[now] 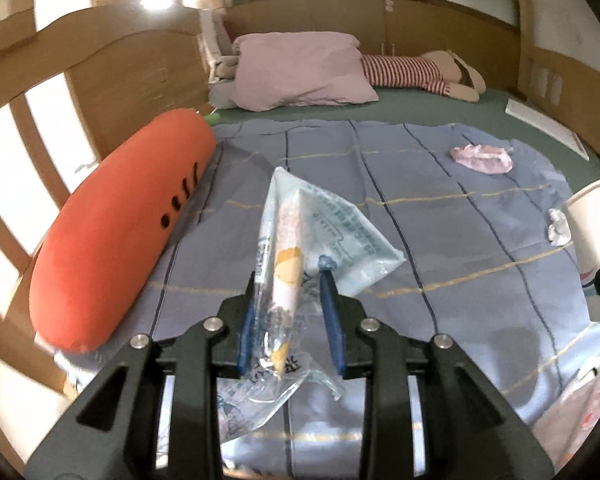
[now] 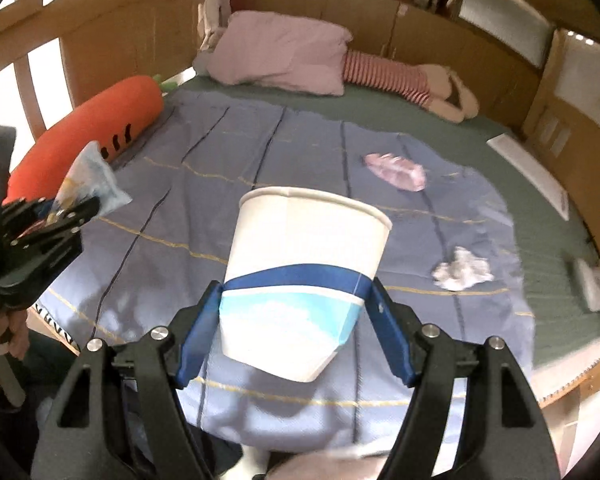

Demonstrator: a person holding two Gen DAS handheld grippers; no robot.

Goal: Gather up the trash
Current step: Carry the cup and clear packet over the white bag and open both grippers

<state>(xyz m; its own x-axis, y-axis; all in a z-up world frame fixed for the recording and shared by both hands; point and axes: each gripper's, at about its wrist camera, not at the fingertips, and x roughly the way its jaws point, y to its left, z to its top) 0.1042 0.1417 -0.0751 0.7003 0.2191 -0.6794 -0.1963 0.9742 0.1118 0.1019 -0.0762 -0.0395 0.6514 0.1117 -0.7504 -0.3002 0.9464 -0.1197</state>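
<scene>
My left gripper [image 1: 290, 280] is shut on a clear plastic wrapper [image 1: 296, 240] with blue print and a yellow and white roll inside, held above the blue bedspread [image 1: 440, 240]. From the right wrist view that left gripper [image 2: 66, 210] shows at the left edge with the wrapper [image 2: 90, 178] sticking up. My right gripper [image 2: 296, 296] is shut on a white paper cup [image 2: 300, 248] with a blue band, its mouth tilted away from the camera. The cup's rim [image 1: 592, 208] peeks in at the right of the left wrist view. A pink crumpled wrapper [image 2: 398, 170] and a white crumpled tissue [image 2: 462, 270] lie on the bedspread.
An orange carrot plush [image 1: 112, 232] lies along the wooden bed rail on the left. A pink pillow [image 1: 300, 72] and a striped plush doll [image 1: 416, 70] sit at the head of the bed. A white device [image 2: 594, 284] rests on the green sheet [image 2: 540, 216] at right.
</scene>
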